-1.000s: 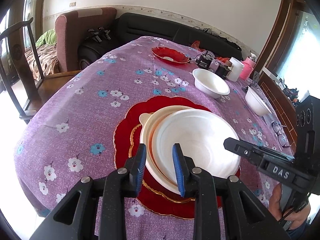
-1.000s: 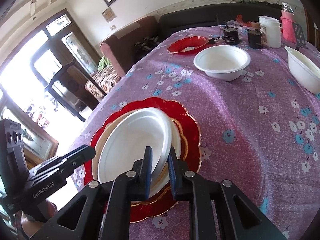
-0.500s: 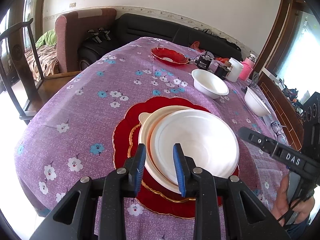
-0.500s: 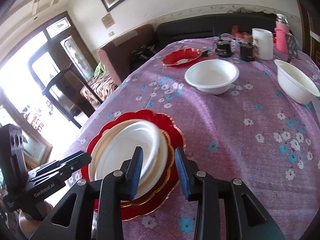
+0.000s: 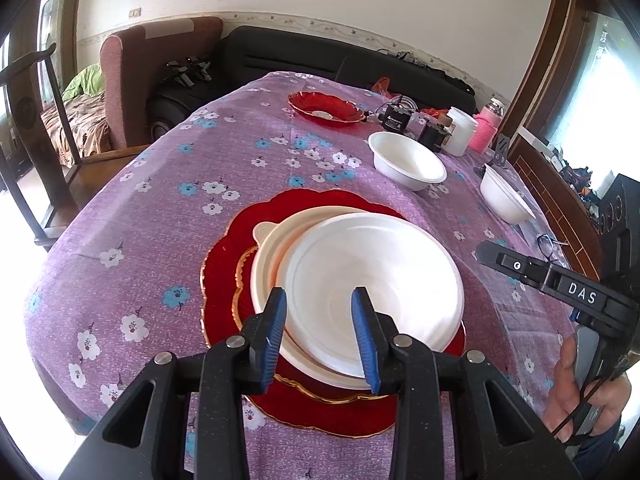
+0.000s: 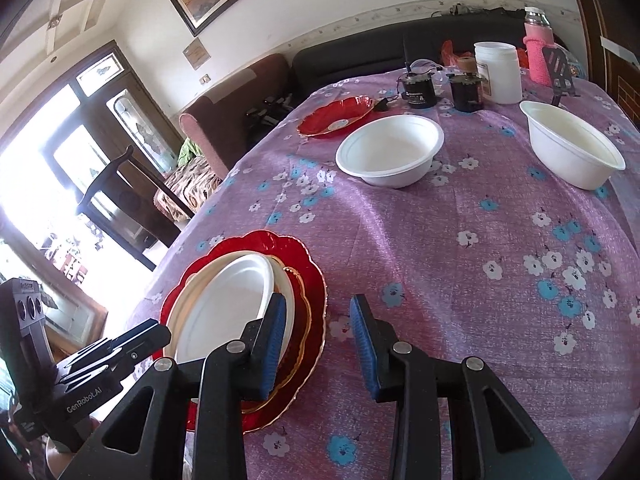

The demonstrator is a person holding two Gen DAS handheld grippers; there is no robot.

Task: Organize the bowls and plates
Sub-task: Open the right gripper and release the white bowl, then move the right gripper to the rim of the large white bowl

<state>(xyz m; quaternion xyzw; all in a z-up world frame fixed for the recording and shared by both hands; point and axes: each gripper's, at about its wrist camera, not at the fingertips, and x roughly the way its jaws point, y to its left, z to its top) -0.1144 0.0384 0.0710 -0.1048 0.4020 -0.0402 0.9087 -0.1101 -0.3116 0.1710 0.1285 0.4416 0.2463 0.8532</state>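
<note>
Looking down from the left wrist camera, the left gripper [image 5: 319,336] hovers over the near rim of a white plate [image 5: 372,280] that tops a stack: white plate, cream plate [image 5: 272,248], then a large red scalloped plate [image 5: 224,280] on a purple flowered tablecloth [image 5: 160,208]. Its blue pads have just been opening; they stand spread a little apart, the plate's rim showing between them but neither pad pressing on it. Farther back sit a white bowl [image 5: 408,160], a second white bowl [image 5: 506,196] near the right edge, and a small red plate [image 5: 326,108]. The right gripper's black body and the hand holding it show at the right edge.

From the right wrist camera, the right gripper [image 6: 318,344] has its jaws spread with only tablecloth between them, after a widening that has now stopped. Its left pad sits just beside the stack's right edge, seemingly clear of it. Ahead lie the two white bowls [image 6: 390,152] [image 6: 572,144] and the small red plate [image 6: 338,118], well apart from the stack.

The stacking step looks finished, so the likely next job is gathering the loose bowls. To do it well, lift both grippers clear before moving sideways, so no pad catches a rim and shifts the stack. Approach the nearer bowl from above, pinch its thin rim squarely, and lift it level; it appears to be light and could tip.
</note>
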